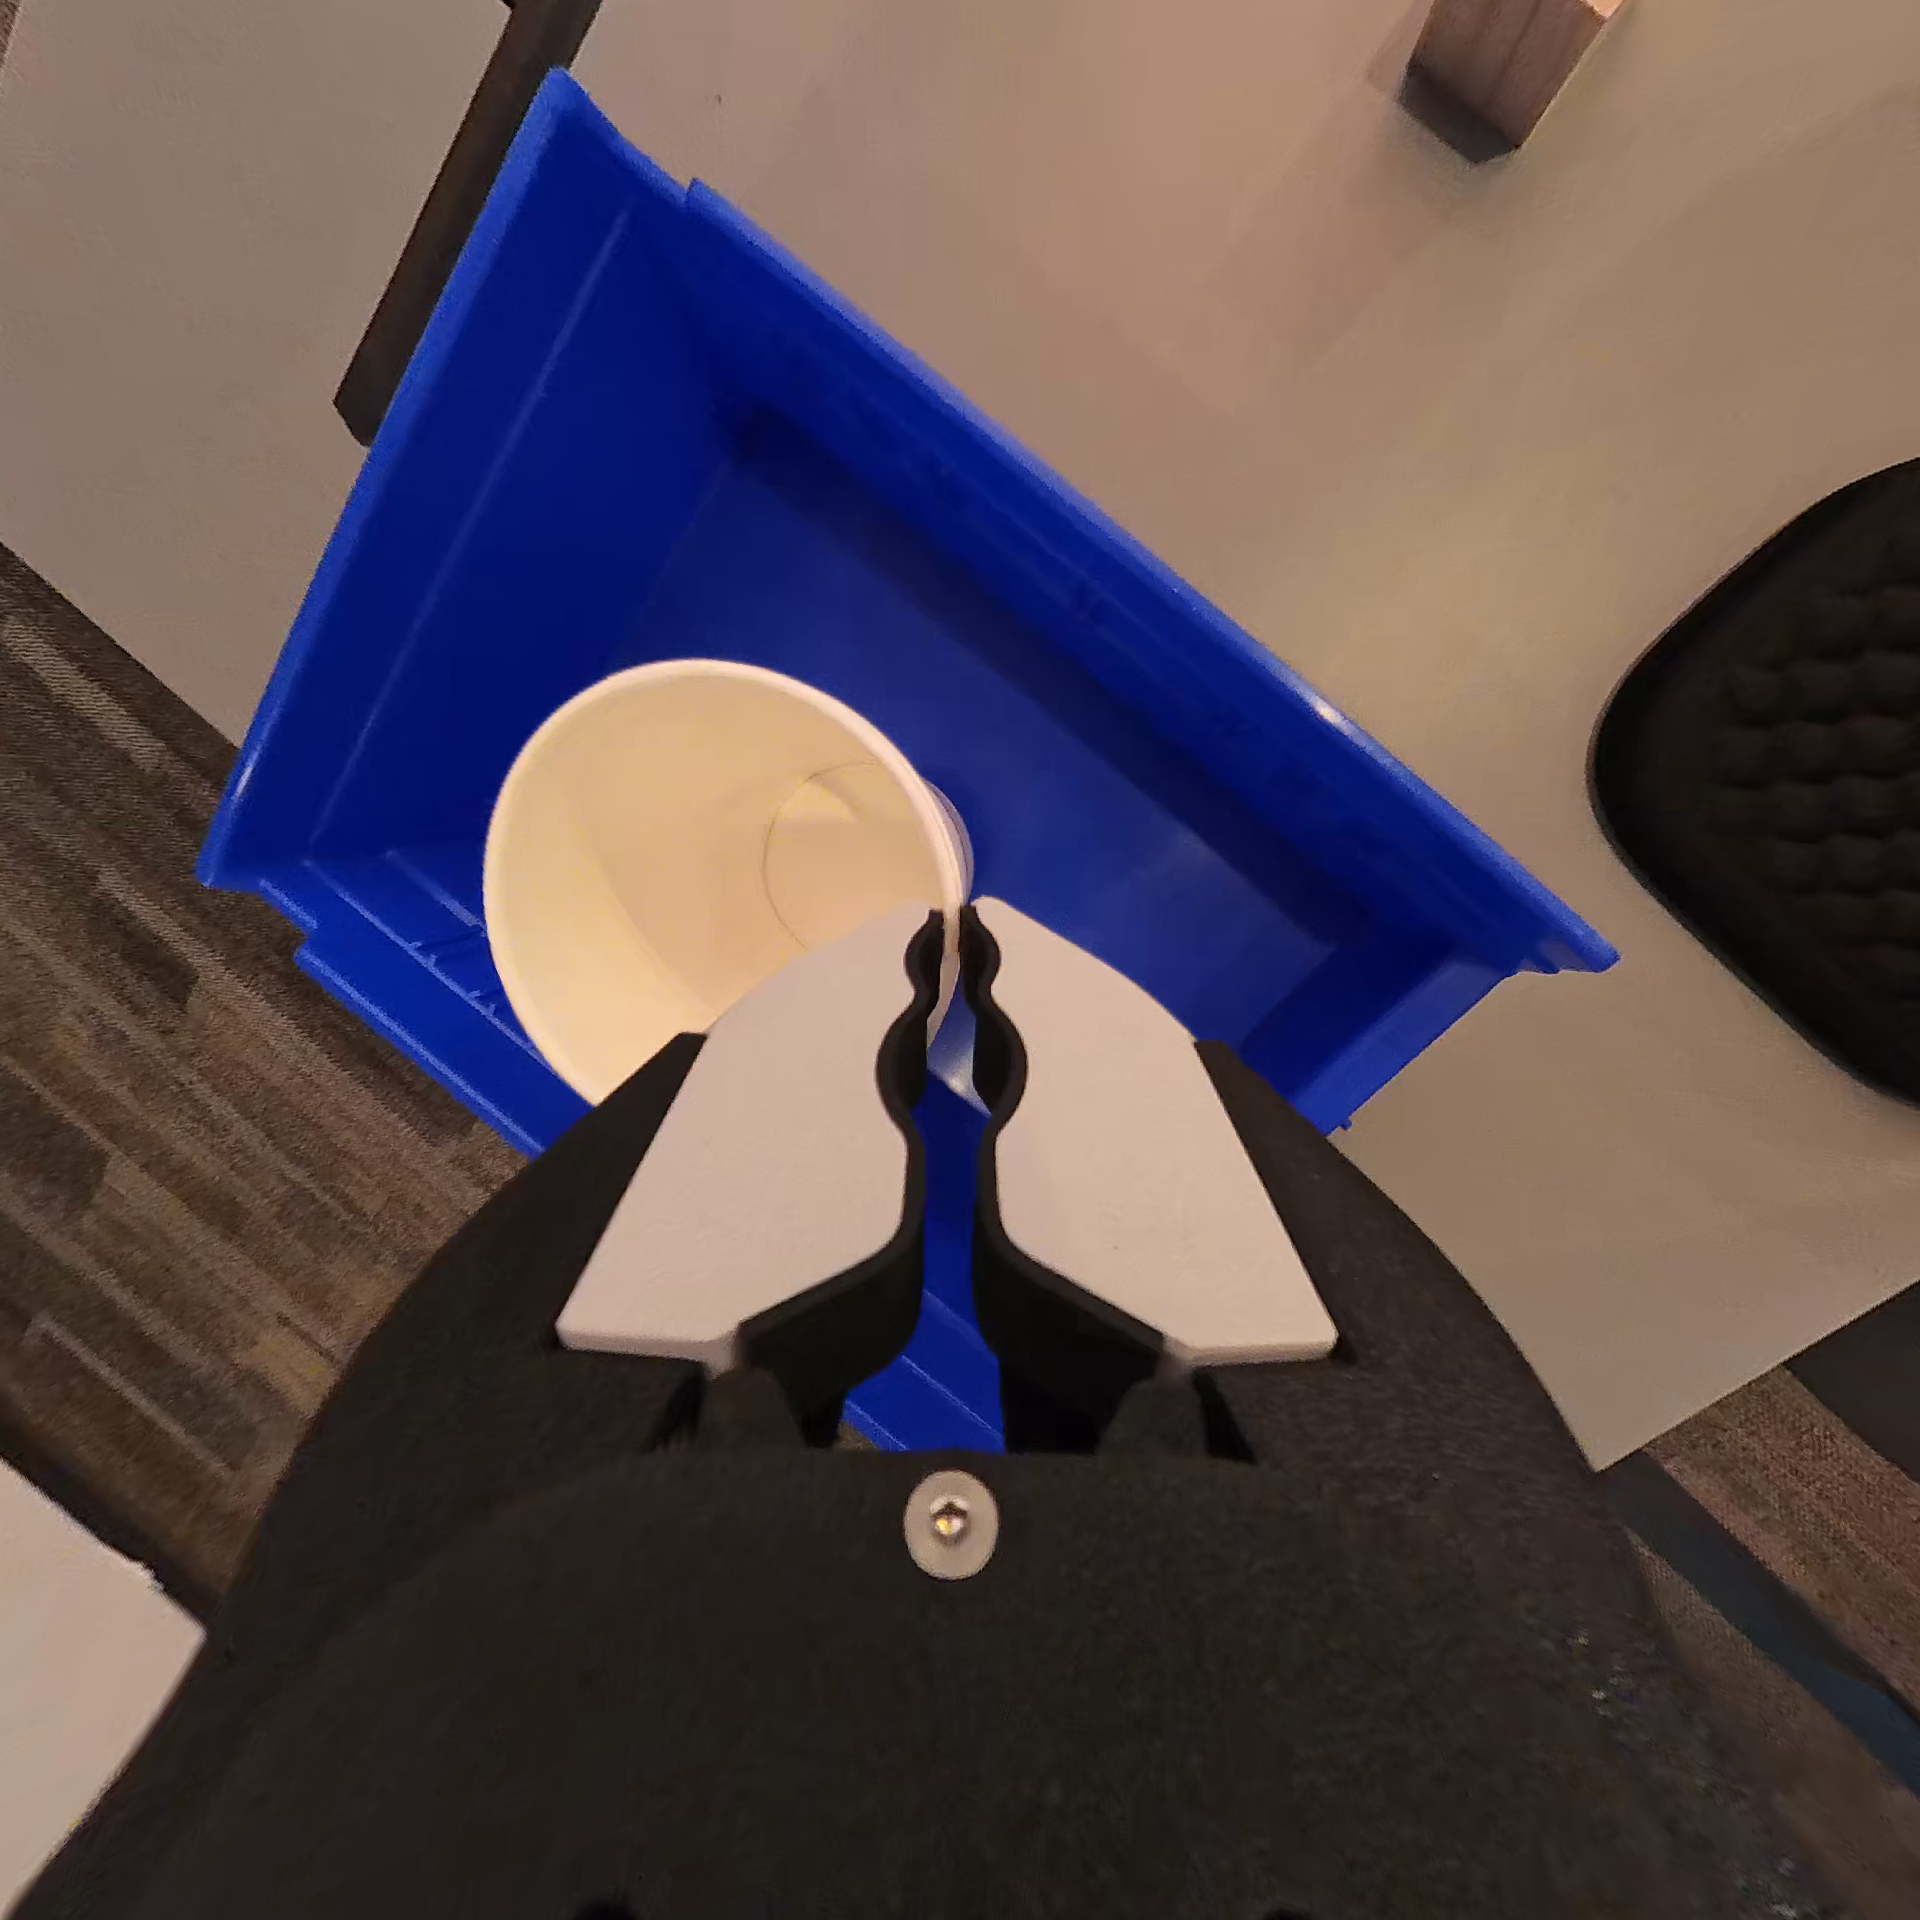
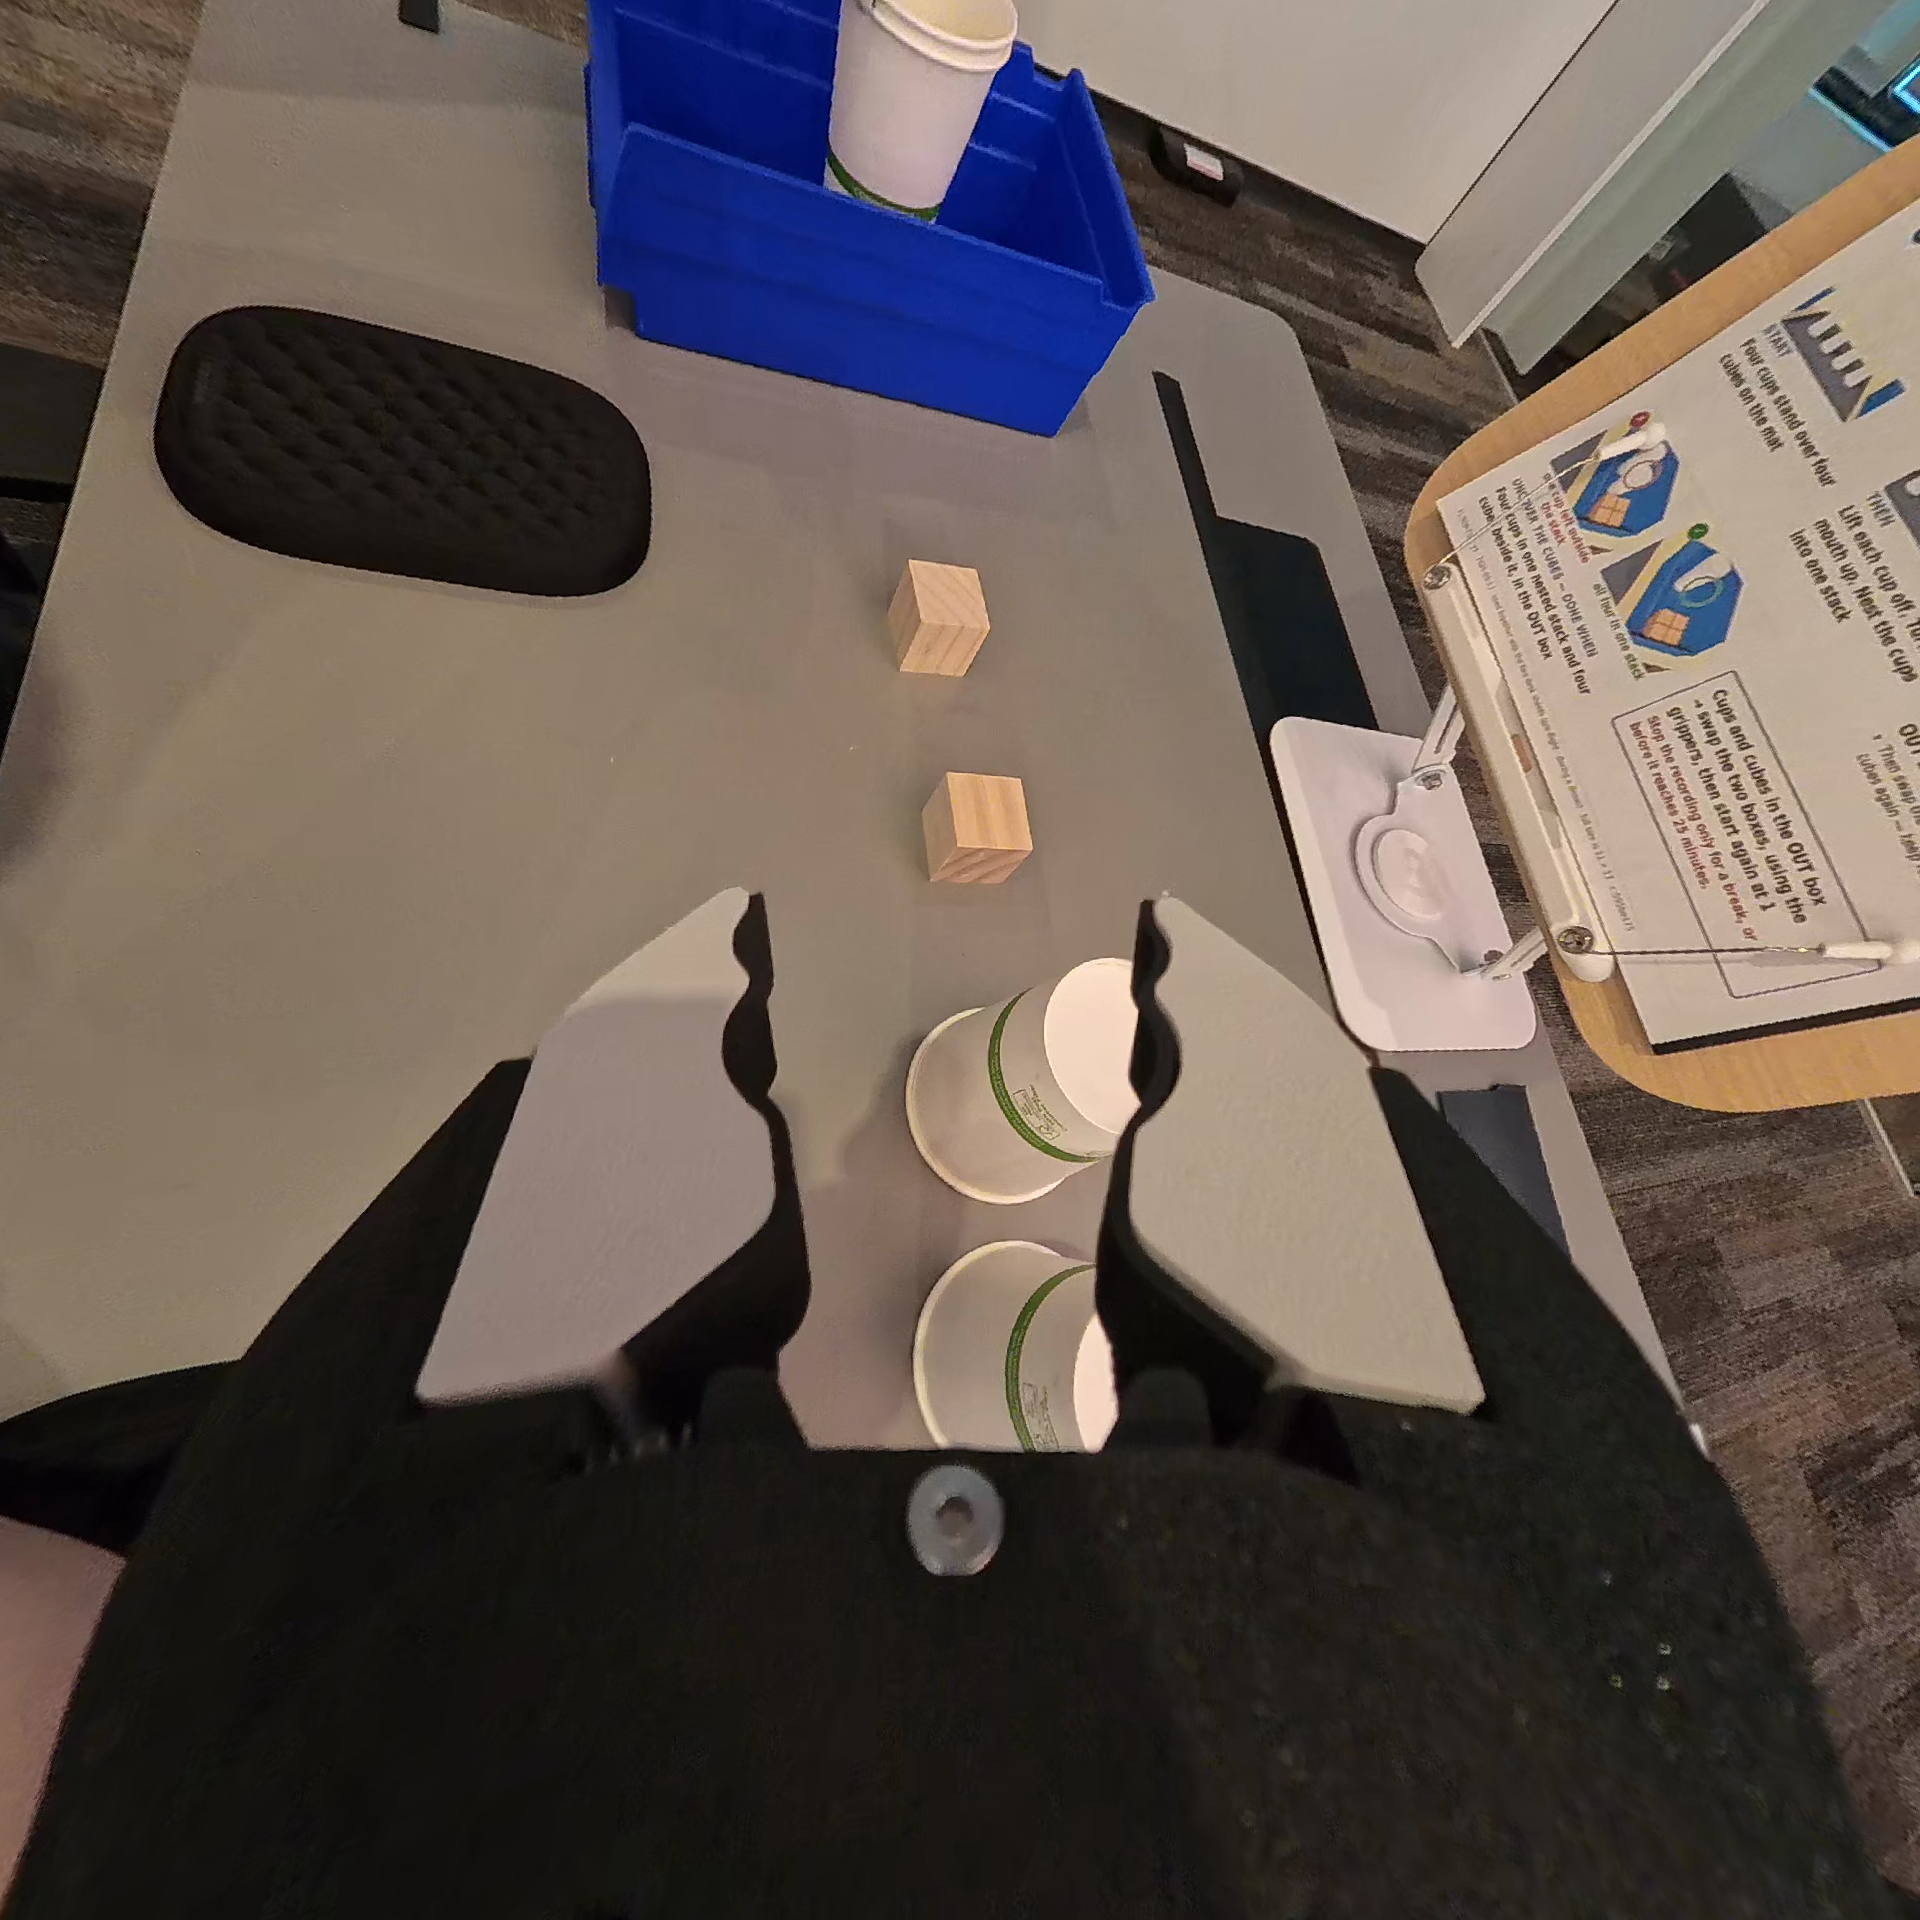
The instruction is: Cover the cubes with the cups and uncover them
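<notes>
- Left gripper [image 1: 954,914], at frame centre, pinches the paper cup's [image 1: 665,873] rim over the blue bin [image 1: 582,499].
- Right gripper [image 2: 951,914] is spread wide above two inverted cups [image 2: 1008,1091], lower centre.

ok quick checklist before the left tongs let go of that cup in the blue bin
1. Left tongs pinching the wall of the held cup at its rim: ok, shut on it.
2. Held cup over the blue bin: ok, the bin floor lies behind it.
3. Cup mouth up: ok in the right wrist view, where it stands upright in the bin, nested in another cup.
4. Right tongs free: ok, open and holding nothing.
5. Cubes uncovered: two wooden cubes bare on the table; ok.
6. Remaining cups: two upside-down cups on the table; what is under them, cannot tell.
</notes>
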Demonstrator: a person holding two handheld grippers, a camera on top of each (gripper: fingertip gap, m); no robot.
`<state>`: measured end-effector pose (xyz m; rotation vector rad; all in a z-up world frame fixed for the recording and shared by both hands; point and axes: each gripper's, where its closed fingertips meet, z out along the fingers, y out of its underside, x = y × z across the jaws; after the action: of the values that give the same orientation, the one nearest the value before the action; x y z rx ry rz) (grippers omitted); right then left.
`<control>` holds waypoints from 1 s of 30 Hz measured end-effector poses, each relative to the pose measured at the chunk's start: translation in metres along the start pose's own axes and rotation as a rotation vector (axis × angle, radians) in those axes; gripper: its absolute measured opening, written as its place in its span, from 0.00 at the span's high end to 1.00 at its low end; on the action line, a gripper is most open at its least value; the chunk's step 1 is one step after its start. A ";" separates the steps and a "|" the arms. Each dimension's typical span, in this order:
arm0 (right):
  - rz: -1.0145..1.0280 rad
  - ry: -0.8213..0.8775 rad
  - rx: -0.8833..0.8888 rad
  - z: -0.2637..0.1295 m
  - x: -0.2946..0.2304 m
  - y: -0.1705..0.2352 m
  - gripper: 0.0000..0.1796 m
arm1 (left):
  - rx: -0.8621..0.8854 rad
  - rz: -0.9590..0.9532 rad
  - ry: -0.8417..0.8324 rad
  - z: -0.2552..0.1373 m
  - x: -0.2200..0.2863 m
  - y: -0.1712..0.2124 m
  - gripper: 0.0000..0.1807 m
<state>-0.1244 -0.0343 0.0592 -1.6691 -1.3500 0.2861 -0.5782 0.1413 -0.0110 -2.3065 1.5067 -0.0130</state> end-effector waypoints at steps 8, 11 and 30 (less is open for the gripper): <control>0.012 -0.011 -0.017 0.002 0.000 0.005 0.64 | -0.053 0.003 -0.038 0.010 0.000 0.004 0.98; 0.016 -0.016 -0.021 0.003 0.000 0.006 0.64 | -0.027 -0.026 -0.014 0.012 0.002 0.000 0.98; 0.031 -0.055 -0.060 0.008 -0.005 0.016 0.65 | 0.116 -0.102 0.079 0.020 0.018 -0.021 0.99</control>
<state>-0.1209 -0.0336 0.0411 -1.7449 -1.3862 0.3148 -0.5473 0.1391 -0.0266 -2.3112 1.3845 -0.2157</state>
